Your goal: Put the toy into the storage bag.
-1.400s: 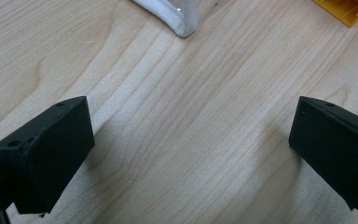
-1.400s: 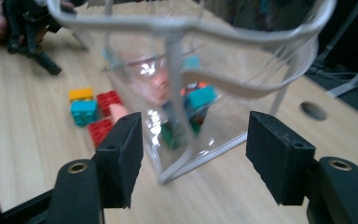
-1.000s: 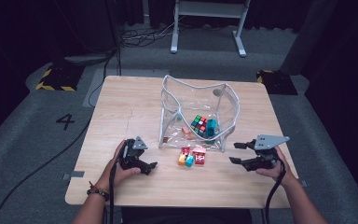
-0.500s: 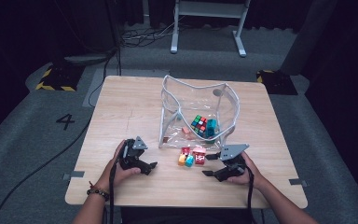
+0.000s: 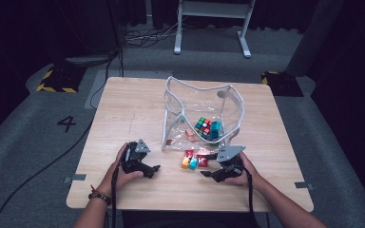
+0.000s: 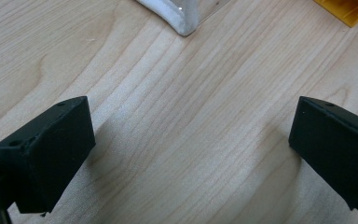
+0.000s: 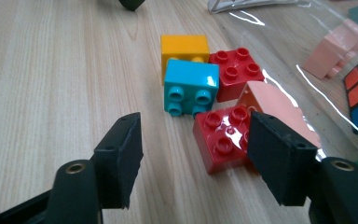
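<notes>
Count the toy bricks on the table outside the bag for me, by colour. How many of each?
Red bricks: 2
Yellow brick: 1
Blue brick: 1
Pink brick: 1
Total: 5 bricks on the table, beside the clear bag.

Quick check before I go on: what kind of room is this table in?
Probably a lab or recording studio, not a home: a lone wooden table on grey carpet, hazard-striped floor plates, a "4" marked on the floor, loose cables, dark surroundings.
</notes>
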A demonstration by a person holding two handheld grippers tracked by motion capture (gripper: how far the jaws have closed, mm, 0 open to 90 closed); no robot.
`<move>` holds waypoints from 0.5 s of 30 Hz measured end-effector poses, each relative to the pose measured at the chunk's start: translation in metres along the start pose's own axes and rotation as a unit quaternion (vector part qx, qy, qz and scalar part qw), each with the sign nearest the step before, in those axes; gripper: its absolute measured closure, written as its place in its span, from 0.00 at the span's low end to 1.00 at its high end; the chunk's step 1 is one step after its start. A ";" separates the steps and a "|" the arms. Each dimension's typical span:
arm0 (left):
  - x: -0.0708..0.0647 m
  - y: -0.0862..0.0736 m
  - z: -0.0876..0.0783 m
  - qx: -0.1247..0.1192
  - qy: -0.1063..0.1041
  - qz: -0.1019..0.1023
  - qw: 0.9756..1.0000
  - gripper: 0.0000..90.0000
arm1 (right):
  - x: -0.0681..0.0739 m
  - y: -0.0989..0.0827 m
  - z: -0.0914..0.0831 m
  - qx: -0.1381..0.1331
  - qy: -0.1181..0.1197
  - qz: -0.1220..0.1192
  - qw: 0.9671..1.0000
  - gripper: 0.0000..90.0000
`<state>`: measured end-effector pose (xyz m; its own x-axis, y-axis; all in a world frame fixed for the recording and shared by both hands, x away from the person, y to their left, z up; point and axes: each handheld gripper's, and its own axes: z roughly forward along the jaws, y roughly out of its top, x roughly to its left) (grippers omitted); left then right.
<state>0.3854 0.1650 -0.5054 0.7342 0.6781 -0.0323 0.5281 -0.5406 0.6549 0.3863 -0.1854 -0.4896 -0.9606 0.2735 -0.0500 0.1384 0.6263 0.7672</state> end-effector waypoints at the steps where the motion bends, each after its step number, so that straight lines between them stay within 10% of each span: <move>1: 0.000 0.000 0.000 0.000 0.000 0.000 1.000 0.00 | -0.002 0.001 0.001 -0.003 -0.001 -0.012 1.000 0.40; 15: 0.000 0.000 0.000 0.000 0.005 0.003 1.000 0.00 | -0.007 0.012 0.014 0.005 0.001 -0.007 1.000 0.40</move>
<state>0.3853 0.1653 -0.5051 0.7333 0.6796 -0.0208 0.5234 -0.5447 0.6552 0.3979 -0.1694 -0.4884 -0.9629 0.2629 -0.0600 0.1267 0.6375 0.7600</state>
